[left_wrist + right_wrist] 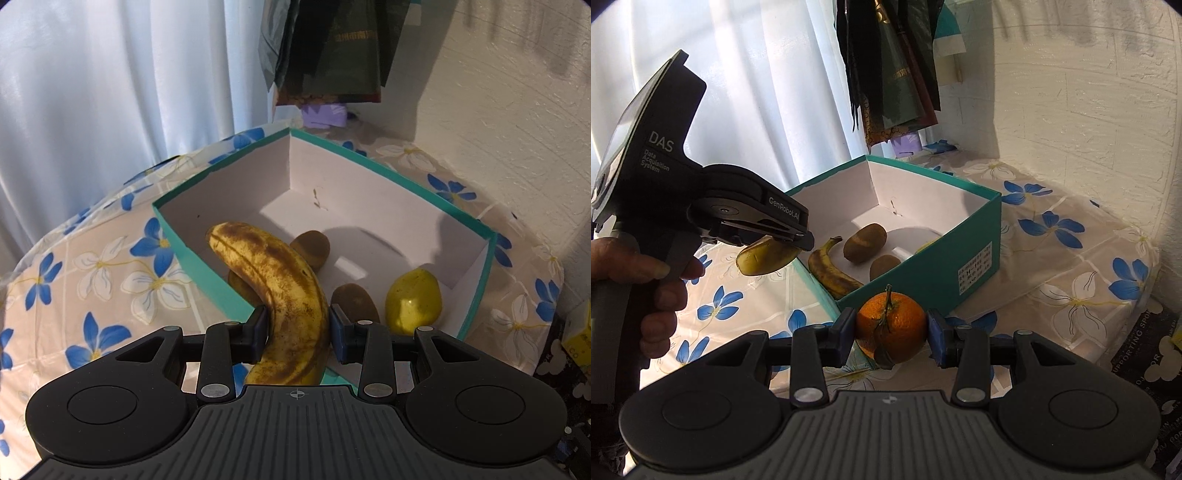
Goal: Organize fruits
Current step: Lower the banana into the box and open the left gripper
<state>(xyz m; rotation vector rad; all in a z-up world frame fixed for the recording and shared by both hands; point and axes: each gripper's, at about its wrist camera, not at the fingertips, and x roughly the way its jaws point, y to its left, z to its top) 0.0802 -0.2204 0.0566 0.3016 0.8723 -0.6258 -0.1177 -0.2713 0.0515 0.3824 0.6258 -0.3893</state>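
Observation:
My left gripper (297, 321) is shut on a spotted yellow banana (273, 280), which reaches over the near wall of the teal box (207, 273). On the box's white floor lie two kiwis (310, 247) (354, 302) and a yellow-green fruit (413, 302). My right gripper (891, 328) is shut on an orange (891, 328) with a stem, in front of the teal box's (923, 269) near corner. In the right wrist view a hand (657, 273) holds the left gripper (798, 240) with its banana (764, 258) at the box's left corner. A browner banana (831, 269) lies inside along the wall.
The box stands on a table under a blue-flowered cloth (1071, 258). A white curtain (110, 92) hangs behind, dark bags (894, 74) hang at the back, and a white brick wall (1089, 110) closes the right side. Dark printed material (1137, 350) lies at the table's right edge.

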